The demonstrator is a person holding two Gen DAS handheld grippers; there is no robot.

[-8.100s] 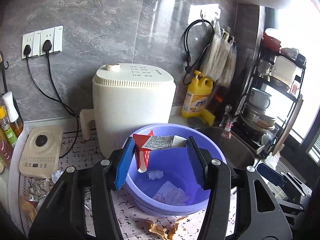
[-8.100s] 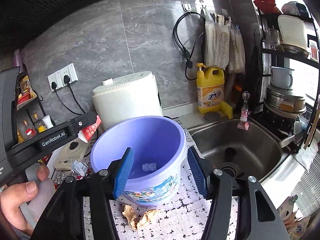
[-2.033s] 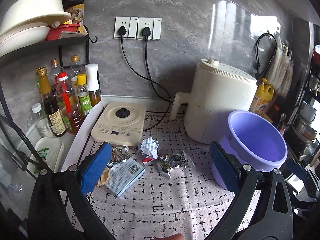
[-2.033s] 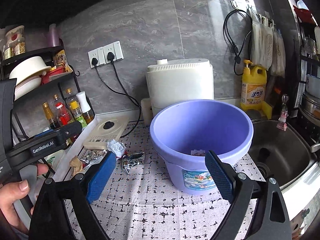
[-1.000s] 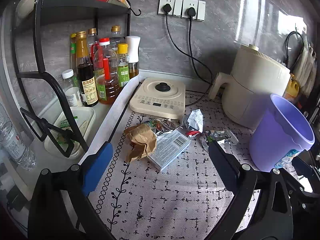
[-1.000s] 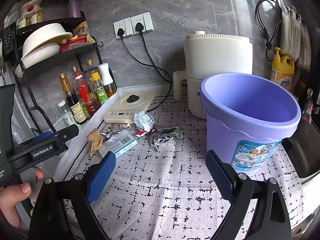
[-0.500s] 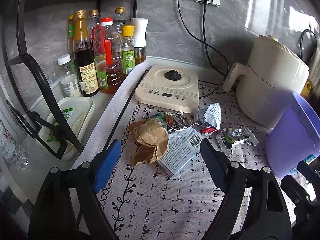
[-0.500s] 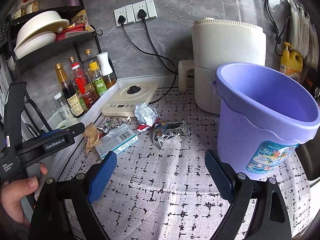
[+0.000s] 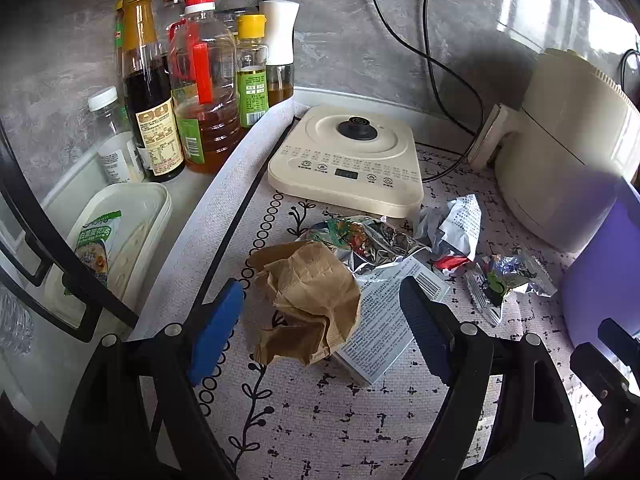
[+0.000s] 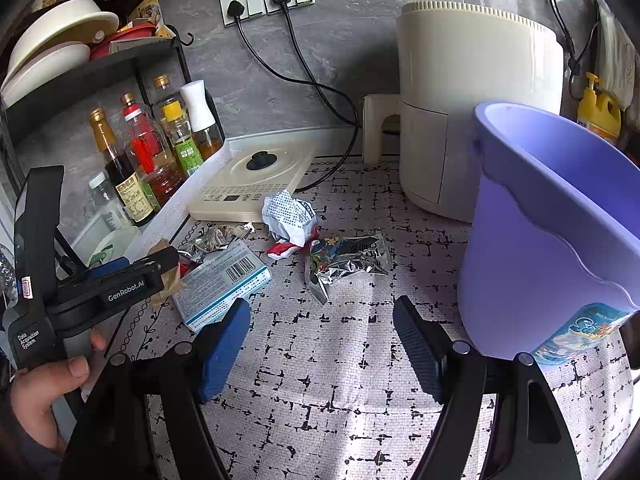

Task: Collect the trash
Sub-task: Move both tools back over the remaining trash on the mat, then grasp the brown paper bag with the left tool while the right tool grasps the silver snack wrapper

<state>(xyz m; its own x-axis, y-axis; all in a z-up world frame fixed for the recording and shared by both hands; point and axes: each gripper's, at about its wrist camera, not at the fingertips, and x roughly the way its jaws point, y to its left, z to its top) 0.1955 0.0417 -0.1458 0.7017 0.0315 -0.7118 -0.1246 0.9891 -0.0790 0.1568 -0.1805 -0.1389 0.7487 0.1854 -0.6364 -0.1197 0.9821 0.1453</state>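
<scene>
- Left tool [image 9: 322, 322]: jaws apart, just narrowed, flanking a crumpled brown paper bag [image 9: 310, 300] without pressing it.
- Right tool [image 10: 322, 344]: jaws apart, just narrowing, nothing between them, over the patterned tabletop mat [image 10: 320, 400].
- Trash: the bag overlaps a flat pale-blue printed carton [image 9: 384, 320]; crumpled silver foil wrappers [image 10: 352, 260] lie beside it, near the mat's left edge.
- Lilac plastic bucket [image 10: 552, 232]: upright, at the right.

crumpled brown paper [image 9: 310, 300] between open jaws
</scene>
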